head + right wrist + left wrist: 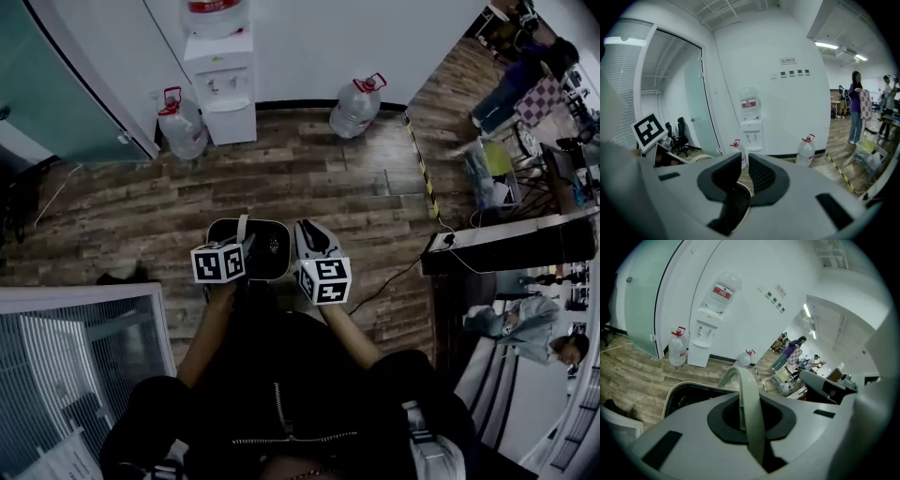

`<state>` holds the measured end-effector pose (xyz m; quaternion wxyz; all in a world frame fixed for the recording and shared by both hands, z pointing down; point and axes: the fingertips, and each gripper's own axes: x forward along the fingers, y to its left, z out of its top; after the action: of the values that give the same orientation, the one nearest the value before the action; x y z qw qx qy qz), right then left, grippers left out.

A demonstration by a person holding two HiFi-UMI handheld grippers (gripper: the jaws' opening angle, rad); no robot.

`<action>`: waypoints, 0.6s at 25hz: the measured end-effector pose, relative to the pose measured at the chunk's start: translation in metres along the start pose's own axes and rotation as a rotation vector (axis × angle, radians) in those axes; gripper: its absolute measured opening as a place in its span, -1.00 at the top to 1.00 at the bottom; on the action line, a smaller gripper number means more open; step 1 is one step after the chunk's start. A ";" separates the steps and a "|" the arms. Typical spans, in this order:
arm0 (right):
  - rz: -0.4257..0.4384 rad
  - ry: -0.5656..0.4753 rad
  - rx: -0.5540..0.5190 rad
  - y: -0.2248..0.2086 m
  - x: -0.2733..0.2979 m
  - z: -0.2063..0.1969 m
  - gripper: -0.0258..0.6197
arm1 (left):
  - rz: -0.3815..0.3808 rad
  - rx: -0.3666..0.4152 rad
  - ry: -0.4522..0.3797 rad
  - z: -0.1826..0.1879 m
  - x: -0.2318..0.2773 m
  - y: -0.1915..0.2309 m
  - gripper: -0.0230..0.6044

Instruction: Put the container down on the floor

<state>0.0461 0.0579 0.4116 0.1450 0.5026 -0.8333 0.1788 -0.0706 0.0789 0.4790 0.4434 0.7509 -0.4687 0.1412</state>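
Cream plastic is running up between the jaws of the left gripper [750,425]: it is the arched handle [746,394] of the container [686,397], whose open tub is hanging just beyond and below those jaws; in the head view the container [272,246] is sitting between the two grippers, held up over the wood-plank floor [309,178] rather than resting on it; it is showing as a rounded rectangular tub, black inside, with a pale cream rim and a thin cream handle [242,228] arching over its left part; the left gripper [246,251] is keeping its jaws clamped on that handle, the dark pads pressing the band from both sides; the right gripper [743,176] is sitting at the tub's right edge, its jaws drawn in to a thin slit, with a cream edge of the container showing low in that slit; in the head view the right gripper [309,239] is touching the tub's right rim.
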 end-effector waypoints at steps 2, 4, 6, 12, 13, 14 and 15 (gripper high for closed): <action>-0.010 -0.005 -0.008 -0.002 0.021 0.015 0.74 | -0.011 0.005 0.009 0.018 0.010 0.010 0.83; -0.021 -0.009 -0.005 -0.005 0.039 0.025 0.74 | -0.012 0.015 0.022 0.032 0.020 0.021 0.83; -0.030 -0.005 -0.002 -0.006 0.056 0.031 0.75 | -0.021 0.021 0.027 0.048 0.028 0.028 0.83; -0.046 0.009 0.017 -0.008 0.106 0.046 0.74 | -0.039 0.038 0.047 0.086 0.050 0.050 0.83; -0.050 0.009 0.018 -0.008 0.113 0.050 0.74 | -0.042 0.039 0.051 0.092 0.052 0.053 0.83; -0.053 0.009 0.016 -0.008 0.119 0.053 0.74 | -0.044 0.039 0.056 0.097 0.055 0.057 0.83; -0.057 0.008 0.013 -0.007 0.124 0.056 0.75 | -0.044 0.042 0.060 0.102 0.057 0.060 0.83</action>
<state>-0.0068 -0.0673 0.4150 0.1502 0.5262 -0.8169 0.1823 -0.1114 -0.0451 0.4887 0.4443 0.7656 -0.4355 0.1638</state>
